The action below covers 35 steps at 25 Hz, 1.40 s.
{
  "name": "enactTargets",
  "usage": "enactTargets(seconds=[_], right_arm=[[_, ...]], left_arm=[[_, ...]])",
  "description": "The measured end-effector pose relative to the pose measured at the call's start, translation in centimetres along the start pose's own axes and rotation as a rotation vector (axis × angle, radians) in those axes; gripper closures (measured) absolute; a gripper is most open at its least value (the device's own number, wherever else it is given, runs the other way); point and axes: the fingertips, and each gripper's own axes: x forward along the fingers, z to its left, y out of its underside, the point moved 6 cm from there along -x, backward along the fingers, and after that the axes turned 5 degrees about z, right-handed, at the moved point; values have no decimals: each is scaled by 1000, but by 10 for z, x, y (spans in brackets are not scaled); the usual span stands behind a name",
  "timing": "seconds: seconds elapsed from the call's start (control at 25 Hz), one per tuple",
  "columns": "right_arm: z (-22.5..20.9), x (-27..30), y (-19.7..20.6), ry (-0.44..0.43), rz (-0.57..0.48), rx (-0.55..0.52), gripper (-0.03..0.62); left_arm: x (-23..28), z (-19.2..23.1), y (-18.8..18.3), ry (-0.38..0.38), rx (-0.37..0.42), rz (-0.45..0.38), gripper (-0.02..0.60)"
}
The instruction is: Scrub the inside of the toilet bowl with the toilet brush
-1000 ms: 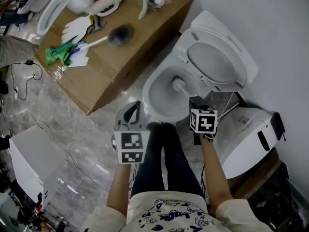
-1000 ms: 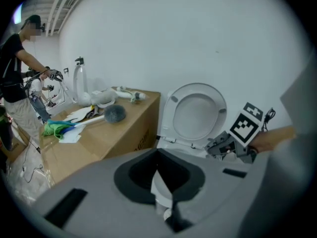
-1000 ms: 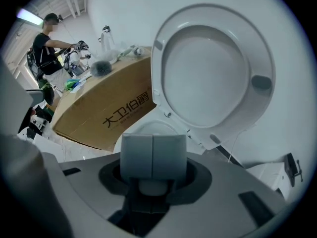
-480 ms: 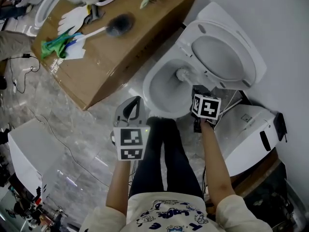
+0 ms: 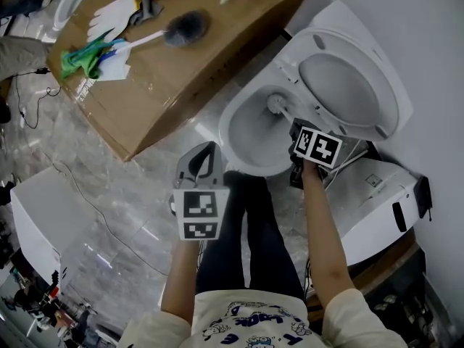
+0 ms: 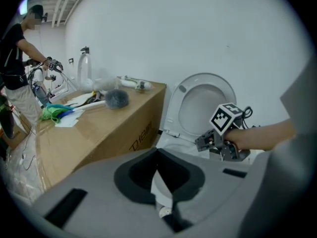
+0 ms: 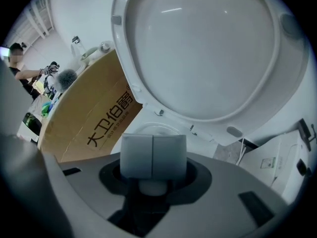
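Note:
The white toilet bowl (image 5: 230, 142) stands open, its lid (image 5: 346, 85) raised against the wall. A white toilet brush (image 5: 277, 104) has its head inside the bowl, near the back. My right gripper (image 5: 297, 133) hovers over the bowl's right rim and is shut on the brush's handle (image 7: 152, 186), which shows as a white stub under the closed pads (image 7: 138, 155). My left gripper (image 5: 203, 158) hangs in front of the bowl over the floor, shut and holding nothing; in the left gripper view its jaws (image 6: 159, 175) meet in a point.
A big cardboard box (image 5: 181, 71) lies left of the toilet, bearing a grey-headed brush (image 5: 185, 27) and a green cloth (image 5: 80, 60). A white appliance (image 5: 373, 201) stands right of the toilet, another white box (image 5: 36, 223) on the floor at left. A person (image 6: 17, 63) stands far off.
My right gripper has moved forward over the bowl's right rim, carrying the brush head towards the back of the bowl. The left gripper has hardly moved.

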Motion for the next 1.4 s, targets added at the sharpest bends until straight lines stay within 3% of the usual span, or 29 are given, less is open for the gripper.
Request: enactTargets(seconds=[0.28,0.6,0.96,1.4], right_arm=[[9,11,-14,-20,-12,35,427],[22,23,-11,-23,9,-4,427],[43,31,6,-36,59,-203,427],[60,33,56,-91,188,-486,427]], left_arm=[[5,4,8,0,-21,19,580],[8,10,14,-6,-36,32,580],[10,11,22,-4,-46,41,580],[9,2,26,16,-34,39,580]])
